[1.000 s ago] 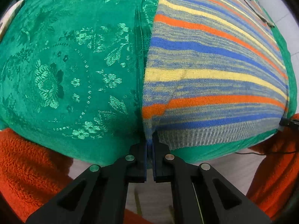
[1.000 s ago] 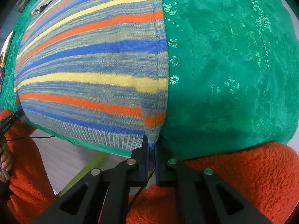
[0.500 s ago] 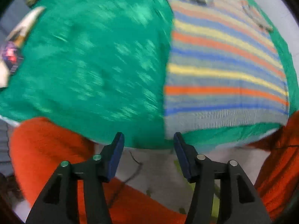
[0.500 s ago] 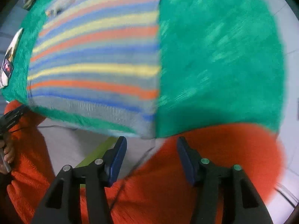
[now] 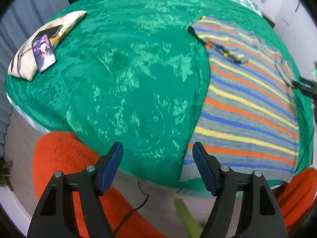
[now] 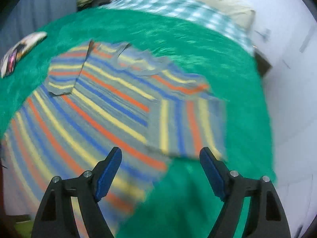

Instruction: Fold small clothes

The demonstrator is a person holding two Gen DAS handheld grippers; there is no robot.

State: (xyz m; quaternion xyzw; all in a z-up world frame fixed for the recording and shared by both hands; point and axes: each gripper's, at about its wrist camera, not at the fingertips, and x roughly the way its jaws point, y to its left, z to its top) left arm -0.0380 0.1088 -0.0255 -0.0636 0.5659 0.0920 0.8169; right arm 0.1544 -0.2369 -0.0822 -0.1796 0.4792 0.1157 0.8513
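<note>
Left wrist: left tool (image 5: 157, 159) opening, nothing between – right tool (image 6: 160, 162) likewise; striped sweater (image 5: 249, 107) on green blanket (image 5: 128, 75).

Striped knit sweater (image 5: 251, 107) lies flat on the green bedspread (image 5: 128, 83), hem along the near edge, grey with orange, yellow and blue bands, sleeves folded in across the body.

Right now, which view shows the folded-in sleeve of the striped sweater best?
The right wrist view: the whole striped sweater shows there, its sleeve folded across the body, though blurred. The left wrist view is sharper but cuts that side off.
</note>
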